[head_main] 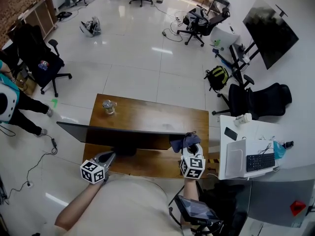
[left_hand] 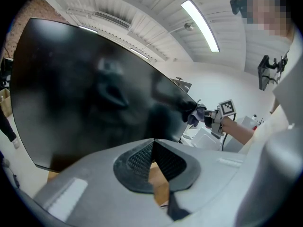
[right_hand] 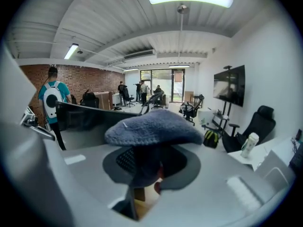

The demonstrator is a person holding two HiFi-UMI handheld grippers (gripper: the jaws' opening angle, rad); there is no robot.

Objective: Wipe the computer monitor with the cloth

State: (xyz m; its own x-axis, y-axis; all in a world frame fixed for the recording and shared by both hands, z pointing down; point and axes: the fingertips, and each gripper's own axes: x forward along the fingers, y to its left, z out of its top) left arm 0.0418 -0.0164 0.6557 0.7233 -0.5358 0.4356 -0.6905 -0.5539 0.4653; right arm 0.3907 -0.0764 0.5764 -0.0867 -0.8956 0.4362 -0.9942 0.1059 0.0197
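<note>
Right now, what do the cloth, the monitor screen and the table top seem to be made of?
Cloth: soft fleece-like or knitted textile, grey-blue, matte; its surface looks nubby.
Monitor screen: dark, glossy glass or plastic; it shows faint reflections.
Table top: brown wood or veneer, smooth, with a slight sheen.

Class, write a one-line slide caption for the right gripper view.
Right gripper shut on a blue-grey cloth, near the dark monitor in an open office.

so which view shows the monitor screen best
The left gripper view: the monitor turns its dark screen toward it, filling much of the frame. The head view shows it only edge-on from above; the right gripper view catches a strip at left, behind the cloth.
</note>
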